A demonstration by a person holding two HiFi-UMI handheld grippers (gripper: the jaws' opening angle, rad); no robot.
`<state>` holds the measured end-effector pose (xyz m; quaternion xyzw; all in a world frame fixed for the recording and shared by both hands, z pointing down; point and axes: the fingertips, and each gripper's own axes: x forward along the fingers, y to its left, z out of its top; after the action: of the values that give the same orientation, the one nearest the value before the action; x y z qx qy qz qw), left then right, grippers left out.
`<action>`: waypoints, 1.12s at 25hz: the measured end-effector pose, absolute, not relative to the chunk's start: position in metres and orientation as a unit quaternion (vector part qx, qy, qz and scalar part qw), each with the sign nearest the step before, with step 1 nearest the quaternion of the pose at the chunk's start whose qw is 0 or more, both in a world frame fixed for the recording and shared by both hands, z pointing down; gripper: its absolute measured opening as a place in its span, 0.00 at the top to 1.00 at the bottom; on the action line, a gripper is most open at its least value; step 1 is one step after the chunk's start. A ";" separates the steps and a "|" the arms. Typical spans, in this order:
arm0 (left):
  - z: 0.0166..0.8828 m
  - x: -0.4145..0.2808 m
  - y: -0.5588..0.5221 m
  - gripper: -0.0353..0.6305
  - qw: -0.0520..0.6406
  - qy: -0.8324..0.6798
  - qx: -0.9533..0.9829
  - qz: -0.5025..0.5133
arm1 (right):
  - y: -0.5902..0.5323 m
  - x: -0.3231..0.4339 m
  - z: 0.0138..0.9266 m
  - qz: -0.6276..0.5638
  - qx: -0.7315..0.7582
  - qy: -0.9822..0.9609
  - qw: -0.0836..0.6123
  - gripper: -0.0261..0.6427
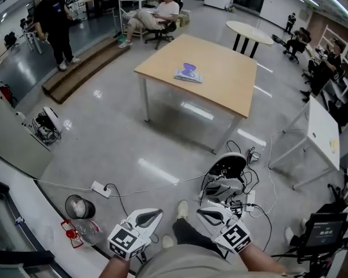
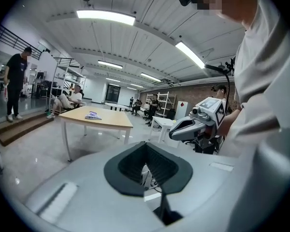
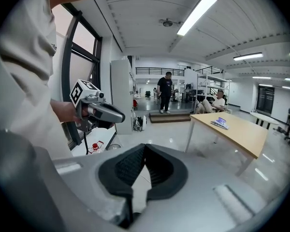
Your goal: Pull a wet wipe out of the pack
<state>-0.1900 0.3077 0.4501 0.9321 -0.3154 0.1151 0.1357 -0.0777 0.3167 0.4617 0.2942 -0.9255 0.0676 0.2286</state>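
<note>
Wet wipe pack (image 1: 188,73): far off on the table (image 1: 232,94); too small to tell its opening or print.
Monitor (image 1: 325,230): screen text illegible; stand cut off by bottom edge.
Red item (image 1: 71,234) by the wall: kind unclear.

Rectangular table (image 1: 223,77) with pale wooden top and white legs, standing on glossy grey floor (image 1: 122,138). Lying flat on the top, clear of all edges: one wet wipe pack (image 1: 188,74), blue and purple.
</note>
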 end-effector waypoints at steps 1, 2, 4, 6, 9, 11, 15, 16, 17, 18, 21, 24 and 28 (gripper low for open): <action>0.451 -0.188 0.293 0.94 0.139 -0.318 0.930 0.118 | 0.301 -0.076 0.464 0.070 0.290 -0.927 0.228 0.96; 0.452 -0.185 0.280 0.94 0.142 -0.320 0.929 0.121 | 0.287 -0.074 0.466 0.072 0.285 -0.928 0.228 0.96; 0.449 -0.183 0.258 0.94 0.145 -0.323 0.926 0.129 | 0.261 -0.073 0.463 0.075 0.282 -0.930 0.223 0.96; 0.439 -0.180 0.236 0.94 0.135 -0.323 0.927 0.134 | 0.236 -0.072 0.452 0.070 0.284 -0.933 0.211 0.96; 0.421 -0.169 0.185 0.94 0.103 -0.328 0.929 0.138 | 0.188 -0.062 0.439 0.058 0.287 -0.937 0.192 0.96; 0.413 -0.156 0.141 0.94 0.095 -0.334 0.928 0.136 | 0.145 -0.048 0.437 0.043 0.284 -0.939 0.189 0.96; 0.428 -0.120 0.060 0.94 0.116 -0.336 0.923 0.146 | 0.063 -0.010 0.454 0.071 0.286 -0.936 0.190 0.96; 0.429 -0.113 0.045 0.94 0.117 -0.337 0.923 0.145 | 0.048 -0.002 0.459 0.073 0.286 -0.936 0.193 0.96; 0.429 -0.108 0.036 0.94 0.116 -0.337 0.923 0.144 | 0.038 0.002 0.460 0.072 0.286 -0.935 0.195 0.96; 0.427 -0.107 0.032 0.94 0.114 -0.338 0.923 0.144 | 0.033 0.002 0.460 0.070 0.287 -0.935 0.196 0.96; 0.423 -0.113 0.032 0.94 0.114 -0.330 0.926 0.146 | 0.030 -0.007 0.454 0.065 0.291 -0.935 0.191 0.96; 0.426 -0.110 0.003 0.94 0.118 -0.325 0.926 0.153 | 0.003 -0.002 0.459 0.073 0.298 -0.931 0.197 0.96; 0.439 -0.093 -0.069 0.94 0.120 -0.310 0.930 0.158 | -0.063 0.011 0.476 0.084 0.305 -0.926 0.206 0.96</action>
<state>-0.0930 -0.0694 0.4389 0.9297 -0.3103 0.1575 0.1203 0.0112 -0.0630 0.4763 0.3046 -0.9262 0.0843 0.2057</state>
